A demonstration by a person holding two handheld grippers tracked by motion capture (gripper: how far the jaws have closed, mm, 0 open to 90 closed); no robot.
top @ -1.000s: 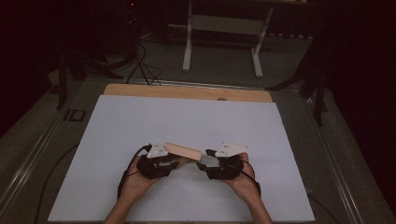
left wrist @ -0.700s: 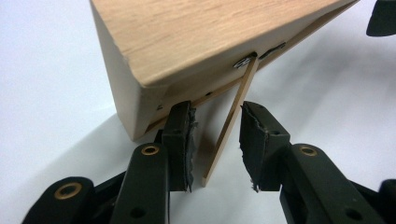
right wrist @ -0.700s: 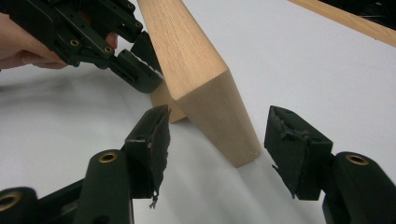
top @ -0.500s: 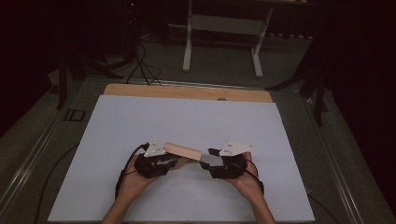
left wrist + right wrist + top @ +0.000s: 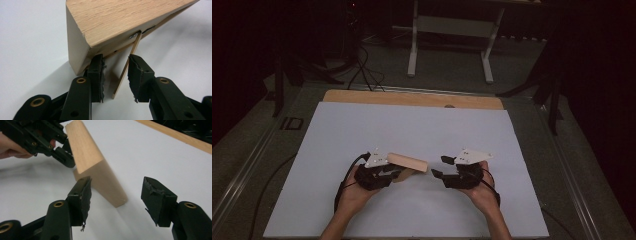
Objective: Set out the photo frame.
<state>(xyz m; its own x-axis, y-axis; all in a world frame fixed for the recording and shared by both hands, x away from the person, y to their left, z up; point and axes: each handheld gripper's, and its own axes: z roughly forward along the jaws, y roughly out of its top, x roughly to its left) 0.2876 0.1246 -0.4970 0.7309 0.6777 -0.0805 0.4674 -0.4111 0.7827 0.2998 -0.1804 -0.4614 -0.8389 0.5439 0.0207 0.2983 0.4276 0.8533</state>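
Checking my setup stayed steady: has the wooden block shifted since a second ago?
No. The wooden block sits just as far below the table's wooden edge strip.

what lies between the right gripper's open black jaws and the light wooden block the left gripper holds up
Nothing: in the high view, bare white tabletop separates the right gripper from the wooden block.

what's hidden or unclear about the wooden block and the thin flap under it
- Wooden block, left gripper view: far end cut off by the frame edge.
- Thin flap: its hinge is shadowed under the block; whether the left gripper fingers press it is unclear.
- High view: the flap is covered by the block.
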